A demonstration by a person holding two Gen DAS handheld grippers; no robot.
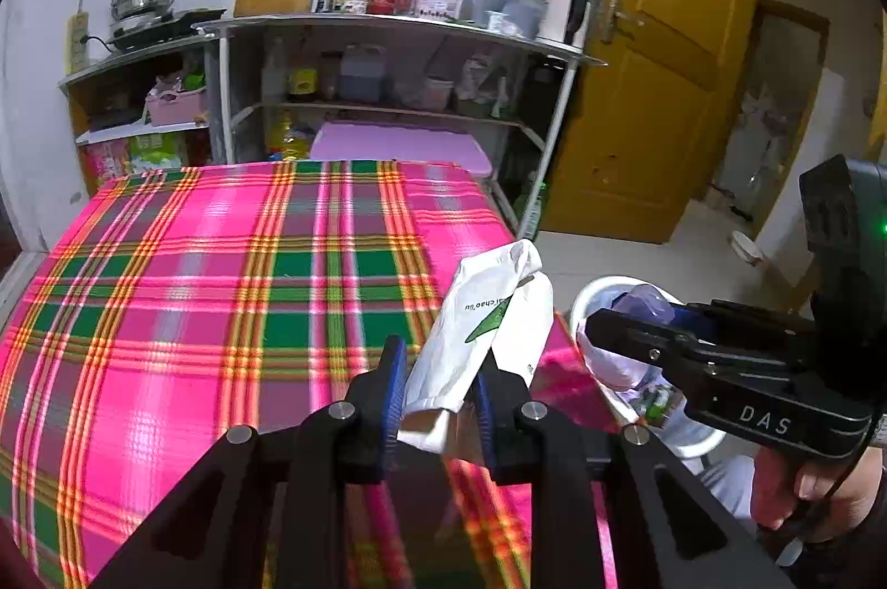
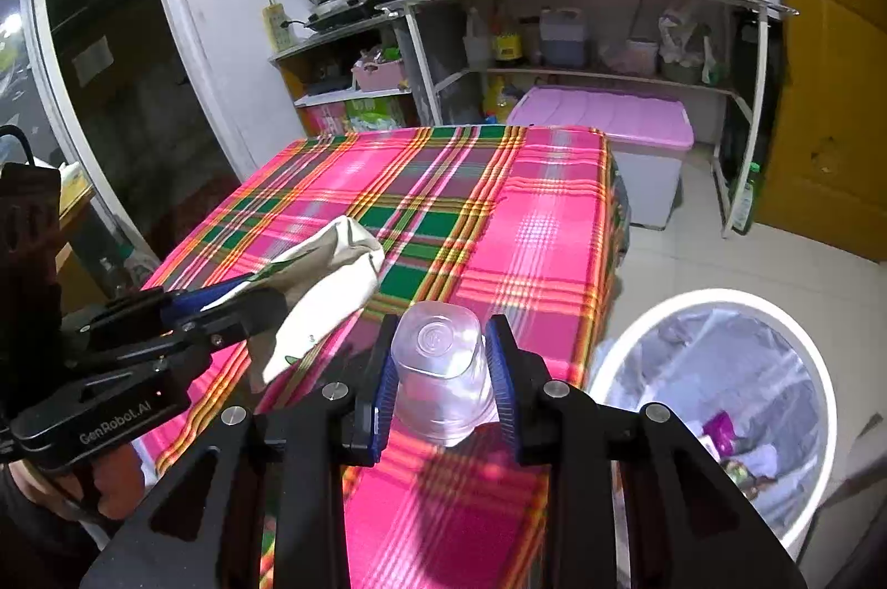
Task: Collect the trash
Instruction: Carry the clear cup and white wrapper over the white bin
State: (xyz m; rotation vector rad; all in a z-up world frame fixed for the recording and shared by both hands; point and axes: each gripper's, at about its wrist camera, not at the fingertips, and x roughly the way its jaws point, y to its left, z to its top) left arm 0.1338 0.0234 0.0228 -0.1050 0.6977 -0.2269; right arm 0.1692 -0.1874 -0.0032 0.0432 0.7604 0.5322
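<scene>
Pink-green plaid tablecloth (image 1: 222, 289); white bag (image 1: 477, 339); white bin (image 2: 826, 389).

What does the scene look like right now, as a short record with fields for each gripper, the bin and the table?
left gripper: shut on white paper bag, held above the table
right gripper: shut on clear plastic cup, its base facing the camera
trash bin: white, lined, on the floor beside the table, some rubbish inside
table: pink plaid cloth, no trash visible on it
</scene>
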